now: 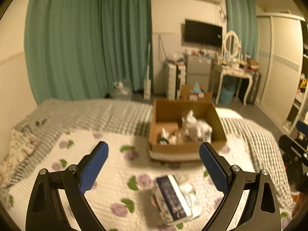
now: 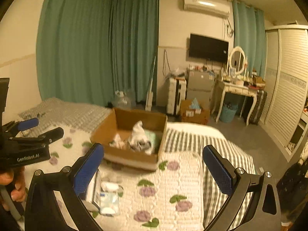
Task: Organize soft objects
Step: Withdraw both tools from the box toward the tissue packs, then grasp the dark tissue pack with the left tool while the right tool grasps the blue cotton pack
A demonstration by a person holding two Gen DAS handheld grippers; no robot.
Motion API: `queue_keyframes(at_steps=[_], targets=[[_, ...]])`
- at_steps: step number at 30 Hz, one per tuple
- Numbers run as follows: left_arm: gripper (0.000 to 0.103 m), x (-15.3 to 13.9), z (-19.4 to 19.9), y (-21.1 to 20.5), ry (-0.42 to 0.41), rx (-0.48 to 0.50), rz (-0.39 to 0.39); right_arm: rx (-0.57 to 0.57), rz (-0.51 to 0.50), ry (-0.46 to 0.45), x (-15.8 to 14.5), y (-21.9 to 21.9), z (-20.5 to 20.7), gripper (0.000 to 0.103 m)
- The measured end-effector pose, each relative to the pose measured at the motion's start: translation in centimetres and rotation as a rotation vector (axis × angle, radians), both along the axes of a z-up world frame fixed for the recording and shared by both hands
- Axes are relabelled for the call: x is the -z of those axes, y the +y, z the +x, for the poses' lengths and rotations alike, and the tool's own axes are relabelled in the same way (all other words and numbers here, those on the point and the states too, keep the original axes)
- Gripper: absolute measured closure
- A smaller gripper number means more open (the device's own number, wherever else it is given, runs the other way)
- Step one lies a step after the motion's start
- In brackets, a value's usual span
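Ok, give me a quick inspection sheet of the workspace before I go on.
Surface: white quilt with purple flowers over a grey-striped bed cover.
Job's things: open brown cardboard box on the bed, soft white items inside; dark-and-white tissue pack lying on the quilt nearer the camera.
Clutter: small pale packets beside the pack.
Grippers: left gripper and right gripper both empty, jaws wide apart.
Cables: wall cables near the television.
Surroundings: green curtains, white dressing table.
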State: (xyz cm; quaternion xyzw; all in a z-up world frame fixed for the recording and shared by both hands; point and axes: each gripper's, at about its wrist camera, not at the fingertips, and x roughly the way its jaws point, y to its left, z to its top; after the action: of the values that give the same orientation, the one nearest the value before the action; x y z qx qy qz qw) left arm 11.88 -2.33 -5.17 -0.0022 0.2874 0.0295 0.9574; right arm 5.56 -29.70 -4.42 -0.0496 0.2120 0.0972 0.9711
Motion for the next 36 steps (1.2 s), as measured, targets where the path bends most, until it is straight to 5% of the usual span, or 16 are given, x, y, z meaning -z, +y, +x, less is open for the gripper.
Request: queue_keyframes(at_steps=[7, 17, 20, 21, 24, 25, 36], targets=[[0.006, 5.7, 0.8, -1.9, 0.141, 0.043, 0.022, 0.011, -0.029, 0.115, 5.4, -0.1, 2.5, 0.000], [0.006, 12.8, 1.3, -1.8, 0.323, 0.087, -0.058, -0.010, -0.128, 0.267, 12.1, 2.7, 5.1, 0.000], [0.006, 15.0, 1.8, -2.0, 0.387, 0.083, -0.020, -0.017, -0.151, 0.293, 13.1, 3.5, 5.5, 0.000], [0.008, 15.5, 1.9, -1.6, 0.398, 0.070, -0.025, -0.023, -0.157, 0.302, 13.4, 3.8, 5.7, 0.000], [0.045, 15.9, 1.6, 0.5, 0.414, 0.041, -0.085, -0.042, -0.170, 0.332, 14.6, 4.5, 6.1, 0.000], [0.049, 15.9, 1.5, 1.4, 0.415, 0.035, -0.113, -0.051, -0.166, 0.345, 15.0, 4.7, 6.2, 0.000], [0.056, 13.8, 0.1, 5.8, 0.339, -0.027, -0.083, -0.215, -0.128, 0.531, 20.6, 9.6, 7.7, 0.000]])
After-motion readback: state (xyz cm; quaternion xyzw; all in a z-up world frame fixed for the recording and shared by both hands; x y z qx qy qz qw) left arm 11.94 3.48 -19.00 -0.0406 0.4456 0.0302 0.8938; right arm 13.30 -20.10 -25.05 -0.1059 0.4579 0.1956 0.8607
